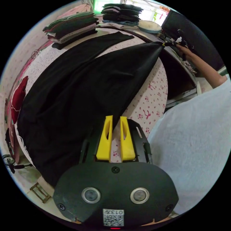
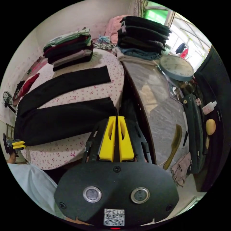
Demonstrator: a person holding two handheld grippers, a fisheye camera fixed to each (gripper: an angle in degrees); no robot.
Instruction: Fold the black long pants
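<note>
In the left gripper view we see our left gripper [image 1: 116,120] with its two yellow jaws slightly parted, a strip of the flowered bedsheet [image 1: 149,101] showing between them; the tips sit right at the near edge of the black long pants [image 1: 79,96], and we cannot tell whether they pinch any cloth. The pants lie spread across the bed, one leg flat toward the folded clothes stack [image 1: 72,26], the other leg raised and drawn taut to the far side, where our right gripper [image 1: 168,44] holds its hem. A second pile of dark clothes [image 1: 121,13] sits beyond, with a round clock [image 1: 149,26] beside it. In the right gripper view we see the right gripper [image 2: 116,118] with its jaws pressed together on the corner of the nearer pant leg's hem. The pants [image 2: 65,120] stretch away over the sheet, both legs apart, toward the waist end, where the left gripper [image 2: 18,144] sits at the fabric's edge. Beside the bed a marble-topped table [image 2: 156,113] holds a comb [image 2: 174,144].
</note>
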